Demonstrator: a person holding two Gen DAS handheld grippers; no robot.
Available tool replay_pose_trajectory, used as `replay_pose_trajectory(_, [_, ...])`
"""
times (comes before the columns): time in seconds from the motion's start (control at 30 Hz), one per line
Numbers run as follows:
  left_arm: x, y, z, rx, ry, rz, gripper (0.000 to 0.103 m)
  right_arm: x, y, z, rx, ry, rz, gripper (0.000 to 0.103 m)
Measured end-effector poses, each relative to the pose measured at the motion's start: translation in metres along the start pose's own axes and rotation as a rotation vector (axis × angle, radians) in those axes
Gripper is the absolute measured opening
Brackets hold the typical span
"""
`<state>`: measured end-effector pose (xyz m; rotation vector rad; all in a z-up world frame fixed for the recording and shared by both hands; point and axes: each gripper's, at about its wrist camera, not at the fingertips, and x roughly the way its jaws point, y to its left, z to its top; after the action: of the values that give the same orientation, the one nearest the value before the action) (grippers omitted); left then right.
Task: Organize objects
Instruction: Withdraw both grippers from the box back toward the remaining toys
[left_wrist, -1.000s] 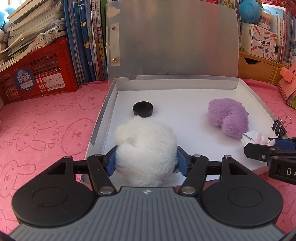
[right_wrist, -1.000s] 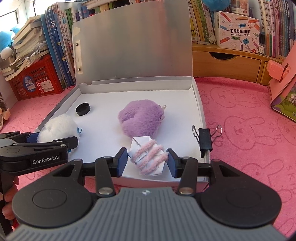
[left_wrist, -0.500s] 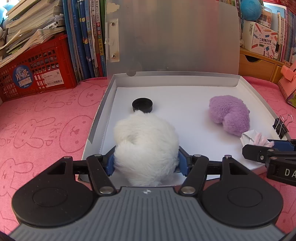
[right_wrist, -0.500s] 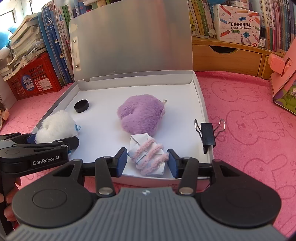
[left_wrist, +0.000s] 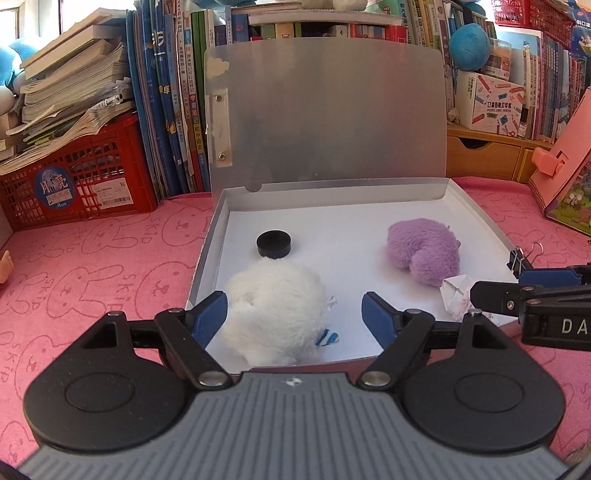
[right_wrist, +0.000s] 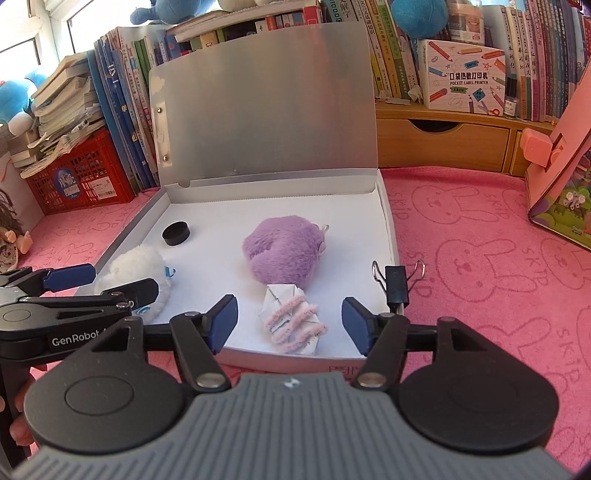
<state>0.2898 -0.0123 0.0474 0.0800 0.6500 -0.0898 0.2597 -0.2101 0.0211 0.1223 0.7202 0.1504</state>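
An open white box (left_wrist: 480, 216) (right_wrist: 388, 221) with a raised silver lid lies on the pink mat. Inside it a white fluffy plush (left_wrist: 275, 317) (right_wrist: 135, 271) rests at the near left; my left gripper (left_wrist: 295, 314) has its jaws opening, its right pad clear of the plush and its left pad beside the fur. A folded white paper with pink fuzzy wire (right_wrist: 293, 321) (left_wrist: 456, 295) lies at the near right edge between the pads of my right gripper (right_wrist: 290, 321), whose jaws are opening and do not touch it. A purple plush (right_wrist: 284, 251) (left_wrist: 424, 254) and a black cap (left_wrist: 274, 243) (right_wrist: 176, 233) also lie inside.
A black binder clip (right_wrist: 397, 284) (left_wrist: 521, 258) sits on the box's right rim. A red crate (left_wrist: 77, 177) with stacked papers and upright books line the back left. A wooden drawer unit (right_wrist: 443, 144) and a pink stand (right_wrist: 554, 155) are at the right.
Both grippers have opened and pulled back and up. The white plush and the folded paper, gripped before, now lie loose in the box.
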Motion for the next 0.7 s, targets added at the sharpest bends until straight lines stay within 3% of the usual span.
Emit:
replay_pose_trajectory(0.33, [-0.072, 0.004, -0.021, 0.002, -0.082, -0.063, 0.086, -0.072, -0.015, -0.01, 0.0, -0.114, 0.04, 0.085])
replay_pose_trajectory(0.7, [-0.145, -0.003, -0.093, -0.015, -0.116, -0.149, 0.089, -0.141, -0.019, -0.072, -0.083, -0.183, 0.033, 0.088])
